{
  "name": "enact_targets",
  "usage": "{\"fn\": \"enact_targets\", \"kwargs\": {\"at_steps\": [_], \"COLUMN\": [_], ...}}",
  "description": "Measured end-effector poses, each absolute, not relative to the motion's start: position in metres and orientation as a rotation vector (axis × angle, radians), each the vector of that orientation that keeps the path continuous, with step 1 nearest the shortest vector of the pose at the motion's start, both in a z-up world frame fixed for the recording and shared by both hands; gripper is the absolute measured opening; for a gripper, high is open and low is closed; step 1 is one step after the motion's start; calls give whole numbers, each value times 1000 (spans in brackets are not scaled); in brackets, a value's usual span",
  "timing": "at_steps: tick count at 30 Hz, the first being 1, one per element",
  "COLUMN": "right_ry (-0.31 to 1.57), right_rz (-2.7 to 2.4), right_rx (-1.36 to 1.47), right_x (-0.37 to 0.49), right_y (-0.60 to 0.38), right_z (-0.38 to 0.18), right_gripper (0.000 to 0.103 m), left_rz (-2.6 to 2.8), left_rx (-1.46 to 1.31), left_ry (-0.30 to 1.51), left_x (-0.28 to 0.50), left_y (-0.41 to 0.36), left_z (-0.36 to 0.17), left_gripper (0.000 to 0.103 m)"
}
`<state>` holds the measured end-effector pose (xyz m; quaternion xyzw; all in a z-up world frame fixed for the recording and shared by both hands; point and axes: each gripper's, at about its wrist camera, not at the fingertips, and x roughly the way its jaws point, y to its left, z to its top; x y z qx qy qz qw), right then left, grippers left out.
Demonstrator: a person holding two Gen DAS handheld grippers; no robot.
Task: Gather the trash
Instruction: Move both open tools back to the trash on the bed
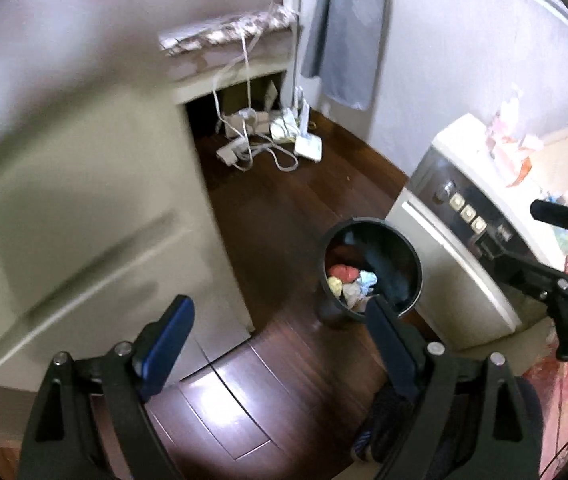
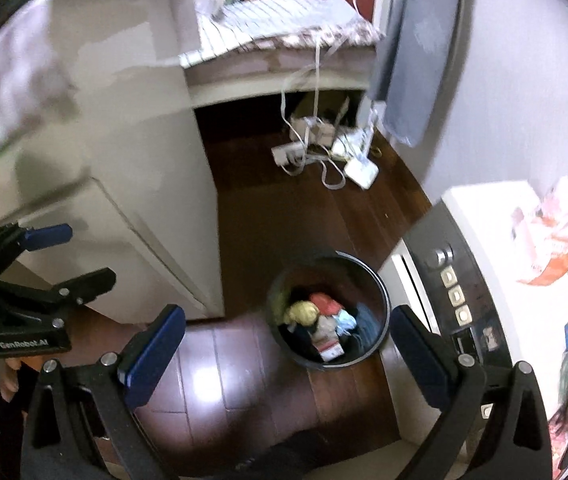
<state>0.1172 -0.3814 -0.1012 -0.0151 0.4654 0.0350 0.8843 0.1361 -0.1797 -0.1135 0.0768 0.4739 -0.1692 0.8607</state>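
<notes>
Risk, largest first: dark round plastic waste bin, lower centre on the wood floor, holds crumpled coloured trash; a careless swing could tip it. Left gripper and right gripper: jaws wide, empty. Pink wrappers at right remain uncollected.

Dim, motion-blurred; glare on floor; fisheye-warped edges.
</notes>
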Motion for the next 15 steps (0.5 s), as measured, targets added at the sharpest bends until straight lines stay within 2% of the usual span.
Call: {"fn": "enact_targets", "kwargs": {"at_steps": [15], "right_ry": [791], "right_rz": [214], "right_rx": [-85], "right_x": [91], "right_y": [-277], "right_z": [6], "right_gripper": [103], "left_rz": [-245], "left_rx": [80], "left_ry": [832], "left_x": [89], "left_y": [-92], "left_z": [-24], "left_gripper": [89]}}
